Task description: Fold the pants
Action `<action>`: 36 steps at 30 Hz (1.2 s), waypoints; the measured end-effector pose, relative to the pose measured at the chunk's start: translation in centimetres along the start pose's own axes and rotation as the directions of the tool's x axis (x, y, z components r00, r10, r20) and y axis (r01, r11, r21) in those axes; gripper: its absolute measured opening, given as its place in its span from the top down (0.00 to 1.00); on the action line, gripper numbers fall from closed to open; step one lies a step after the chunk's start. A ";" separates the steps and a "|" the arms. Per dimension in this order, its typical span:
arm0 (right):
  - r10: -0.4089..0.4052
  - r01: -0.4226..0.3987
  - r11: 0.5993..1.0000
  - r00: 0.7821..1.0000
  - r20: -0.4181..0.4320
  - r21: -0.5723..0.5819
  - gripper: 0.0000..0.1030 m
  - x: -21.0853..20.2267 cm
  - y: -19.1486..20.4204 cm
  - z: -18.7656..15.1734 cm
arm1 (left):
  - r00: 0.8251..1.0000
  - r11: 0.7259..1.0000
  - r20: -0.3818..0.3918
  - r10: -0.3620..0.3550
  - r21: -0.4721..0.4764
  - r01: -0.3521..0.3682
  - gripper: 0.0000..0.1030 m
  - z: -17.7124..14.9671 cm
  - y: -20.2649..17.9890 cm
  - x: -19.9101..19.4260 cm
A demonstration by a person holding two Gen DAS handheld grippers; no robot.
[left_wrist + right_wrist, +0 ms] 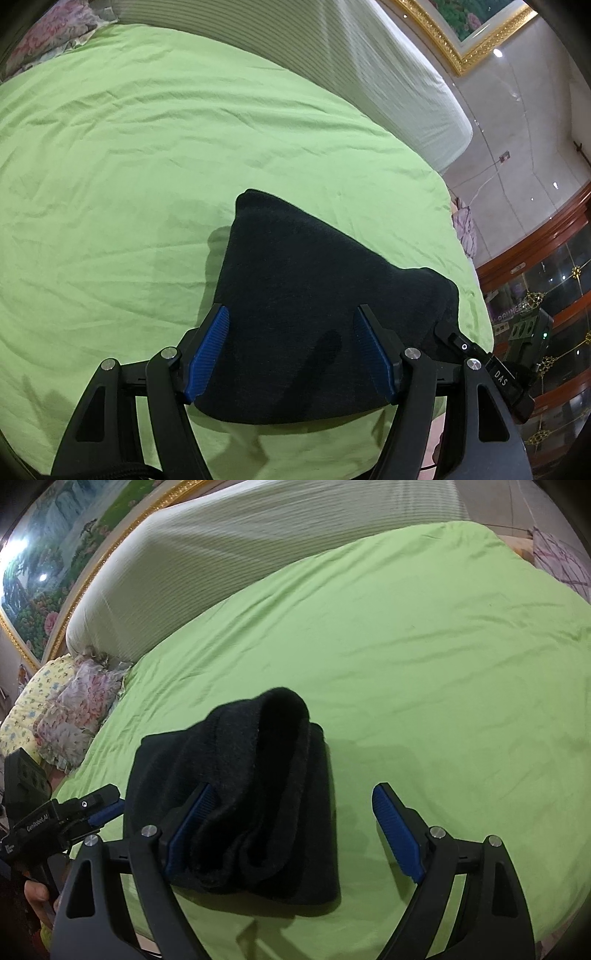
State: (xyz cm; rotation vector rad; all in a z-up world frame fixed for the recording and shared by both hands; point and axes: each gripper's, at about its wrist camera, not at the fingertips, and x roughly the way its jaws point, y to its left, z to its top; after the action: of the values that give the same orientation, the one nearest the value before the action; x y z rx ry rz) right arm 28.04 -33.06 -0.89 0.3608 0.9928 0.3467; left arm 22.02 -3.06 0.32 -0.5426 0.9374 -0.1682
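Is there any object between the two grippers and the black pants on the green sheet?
Nothing visible. The black pants lie folded on the green sheet, directly between the open fingers of the left gripper. The right gripper, also open, has its left finger over the pants' edge, with only bare sheet beside.

Green sheet [147, 166] spread wide, wrinkled. White ribbed headboard [258, 546] behind. Floral pillows [74, 709] at its end. Gold-framed painting [33, 583] on wall. Wooden glass-fronted cabinet [554, 295] beside bed.
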 end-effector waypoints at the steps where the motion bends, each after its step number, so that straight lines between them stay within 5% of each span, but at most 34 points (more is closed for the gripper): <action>1: -0.007 0.007 1.000 1.000 -0.001 -0.005 0.14 0.0 -0.1 -0.1 | 1.000 1.000 -0.003 0.002 -0.001 -0.002 0.32 0.0 0.1 0.2; 4: -0.035 0.035 0.999 0.999 0.004 -0.023 0.07 0.1 -0.6 -0.4 | 1.000 1.000 -0.012 0.013 -0.005 -0.013 0.32 0.0 0.4 0.6; 14: -0.045 0.045 0.995 0.999 0.009 -0.086 0.08 0.2 -0.3 -0.6 | 0.998 0.999 -0.051 0.034 -0.033 -0.035 0.31 -0.1 1.7 2.5; 22: 0.097 -0.098 0.995 0.995 -0.028 -0.030 0.25 0.7 -1.4 -0.4 | 0.997 0.998 -0.067 0.040 -0.040 -0.042 0.31 0.0 2.1 3.5; 29: 0.241 -0.238 0.970 0.969 -0.059 0.058 0.36 1.6 -2.7 -0.8 | 0.996 0.998 -0.076 0.050 -0.041 -0.054 0.30 0.1 2.2 4.3; 36: 0.279 -0.277 0.960 0.958 -0.058 0.050 0.39 1.9 -2.4 -1.1 | 0.995 0.997 -0.092 0.044 -0.057 -0.050 0.30 0.4 2.4 5.4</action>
State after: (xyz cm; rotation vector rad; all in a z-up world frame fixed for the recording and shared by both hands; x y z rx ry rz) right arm 28.31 -34.20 -3.88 0.5321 1.0154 0.5964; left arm 25.29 -2.88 -4.62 -0.5708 1.0456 -0.1239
